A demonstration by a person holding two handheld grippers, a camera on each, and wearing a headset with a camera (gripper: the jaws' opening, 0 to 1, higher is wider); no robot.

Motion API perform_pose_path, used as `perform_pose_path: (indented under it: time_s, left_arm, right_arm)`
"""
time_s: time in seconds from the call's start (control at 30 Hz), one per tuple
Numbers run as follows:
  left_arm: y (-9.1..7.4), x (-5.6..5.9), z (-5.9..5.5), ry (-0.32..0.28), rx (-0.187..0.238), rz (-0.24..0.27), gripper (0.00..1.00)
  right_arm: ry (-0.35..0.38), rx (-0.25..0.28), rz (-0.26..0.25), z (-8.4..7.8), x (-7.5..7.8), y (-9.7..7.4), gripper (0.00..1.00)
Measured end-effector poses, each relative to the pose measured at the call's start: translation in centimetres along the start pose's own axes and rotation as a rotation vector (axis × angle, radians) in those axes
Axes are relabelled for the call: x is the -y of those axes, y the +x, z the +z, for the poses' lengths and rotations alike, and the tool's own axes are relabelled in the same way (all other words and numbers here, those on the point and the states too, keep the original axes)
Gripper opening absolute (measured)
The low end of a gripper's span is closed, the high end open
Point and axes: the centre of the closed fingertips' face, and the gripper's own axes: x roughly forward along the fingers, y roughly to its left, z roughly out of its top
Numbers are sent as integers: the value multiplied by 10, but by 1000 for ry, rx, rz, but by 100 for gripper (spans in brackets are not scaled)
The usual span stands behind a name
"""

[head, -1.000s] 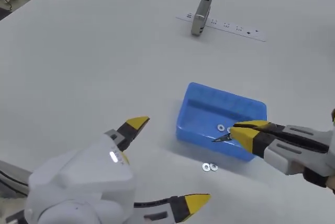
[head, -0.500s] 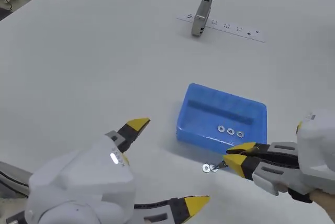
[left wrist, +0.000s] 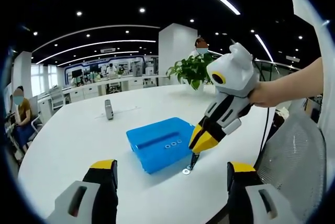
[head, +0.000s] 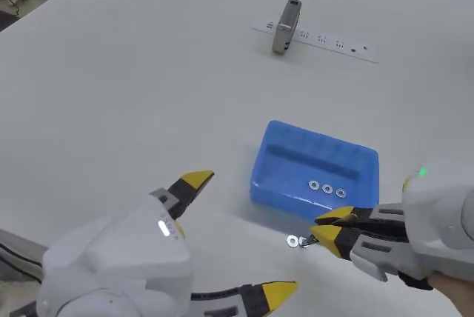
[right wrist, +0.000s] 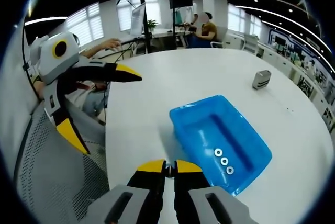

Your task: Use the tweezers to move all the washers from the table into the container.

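1. White table (head: 148, 72) spans the scene from near to far.
2. The left gripper (head: 238, 232) hovers at the near left, its yellow-tipped jaws spread wide with nothing between them.
3. The right gripper (head: 324, 229) reaches in from the near right, jaws clenched on the tweezers (head: 312, 240), low over the table.
4. The blue container (head: 311, 150), a shallow open tray, sits right of centre, just beyond the right gripper's tips.
5. A white power strip (head: 333, 41) lies at the far side, with a grey device (head: 286, 27) upright at its left end.
6. The tweezers' tip points left, close beside the two loose washers (head: 296, 241); whether it touches them cannot be told.
7. Three washers (head: 326, 188) lie in a row on the container's floor; the two loose washers lie side by side on the table, just near of the container's near wall.
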Motion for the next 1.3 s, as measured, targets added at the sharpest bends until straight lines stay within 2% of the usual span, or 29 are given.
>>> perform_pose_path:
  time_s: [0.2, 0.37, 0.5, 0.67, 0.8, 0.87, 1.03, 1.3]
  left_arm:
    - [0, -1, 0, -2, 1, 3, 88]
    - [-1, -1, 0, -2, 3, 4, 88]
    - [-1, -1, 0, -2, 4, 6, 88]
    - [-1, -1, 0, -3, 3, 6, 87]
    - [-1, -1, 1, 1, 6, 3, 87]
    - [-1, -1, 1, -1, 8, 2, 87]
    - [0, -1, 1, -3, 7, 5, 87]
    - [-1, -2, 1, -6, 8, 6, 87]
  right_arm:
    - [-64, -16, -6, 7, -3, -8, 2]
    - [-111, 0, 4, 24, -8, -20, 2]
    - [-117, 59, 9, 47, -6, -32, 2]
    - [-112, 122, -25, 73, 11, -38, 2]
    - [-87, 120, -51, 76, 33, -26, 2]
    - [-10, 142, -34, 77, 40, -16, 2]
    - [11, 80, -53, 67, 60, 3, 2]
    - [-1, -15, -30, 47, 66, 27, 2]
